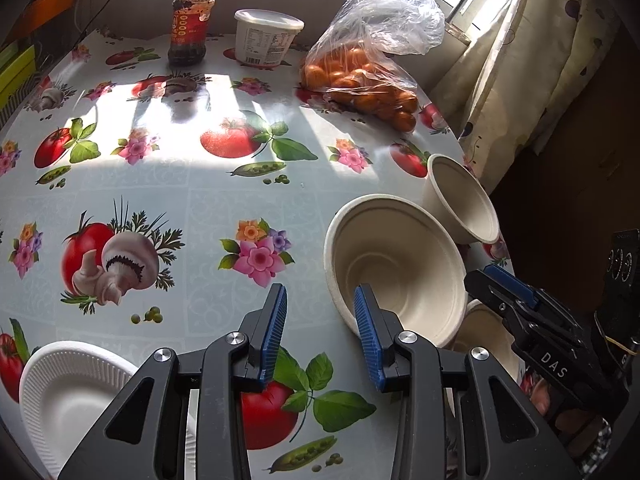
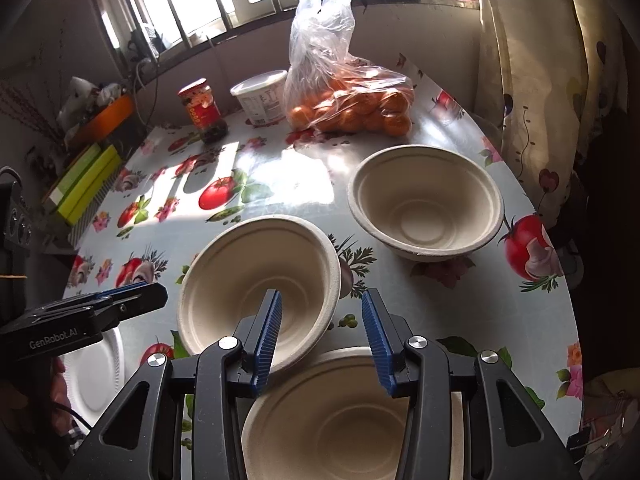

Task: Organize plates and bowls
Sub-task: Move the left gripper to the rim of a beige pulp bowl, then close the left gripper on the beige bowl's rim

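Along the right edge of the floral oilcloth table [image 2: 460, 320] sit your three beige moulded-fibre bowls — the far bowl [image 2: 426, 206] near the bag of oranges [image 2: 352, 110], the middle bowl [image 2: 260, 280] further inboard, the near bowl [image 2: 332, 420] right under your right gripper [image 2: 320, 332]. Its tongs are spread and pinching nothing, lined up over that near rim, likely to lift it for nesting. Your left gripper [image 1: 320, 332] is spread too, empty, beside the middle bowl's rim. The white ribbed paper plate [image 1: 68, 396] waits at the near-left edge — apart, since plates stack separately.
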